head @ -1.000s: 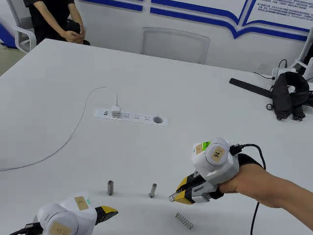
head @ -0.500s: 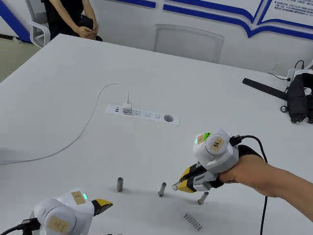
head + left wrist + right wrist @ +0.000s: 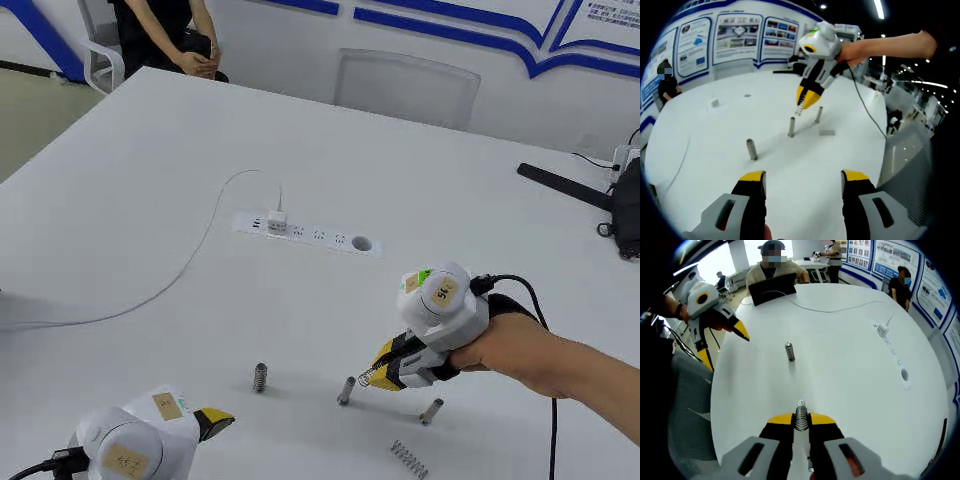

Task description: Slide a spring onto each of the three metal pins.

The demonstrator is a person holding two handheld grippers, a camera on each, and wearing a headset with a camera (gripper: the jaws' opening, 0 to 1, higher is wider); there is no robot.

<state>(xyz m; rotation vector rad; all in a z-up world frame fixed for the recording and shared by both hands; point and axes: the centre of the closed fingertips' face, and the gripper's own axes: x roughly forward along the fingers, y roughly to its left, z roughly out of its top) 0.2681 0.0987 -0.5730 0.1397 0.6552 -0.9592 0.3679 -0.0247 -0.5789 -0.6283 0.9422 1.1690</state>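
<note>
Three short metal pins stand on the white table [image 3: 200, 160]. The left pin [image 3: 260, 377] [image 3: 751, 149] [image 3: 789, 351] wears a spring. The middle pin [image 3: 346, 390] [image 3: 791, 127] and the right pin [image 3: 431, 411] [image 3: 818, 114] are bare. My right gripper [image 3: 375, 378] [image 3: 800, 420] [image 3: 807, 97] is shut on a spring [image 3: 800, 416] [image 3: 799, 107], whose free end hovers just above and to the right of the middle pin's top. One loose spring [image 3: 408, 459] [image 3: 827, 132] lies flat near the right pin. My left gripper [image 3: 215, 420] [image 3: 804, 177] [image 3: 722, 320] is open and holds nothing, near the table's front left.
A white power strip [image 3: 310, 235] with a plugged charger and a thin cable [image 3: 180, 270] lies mid-table. A black strap [image 3: 570, 185] rests at the far right. One person [image 3: 165, 30] sits at the far left corner, beside a grey chair [image 3: 405, 85].
The camera has shifted, so the whole scene sits further right. My right gripper has carried the spring closer to the middle pin's top, uncovering the right pin. The left gripper has stayed put.
</note>
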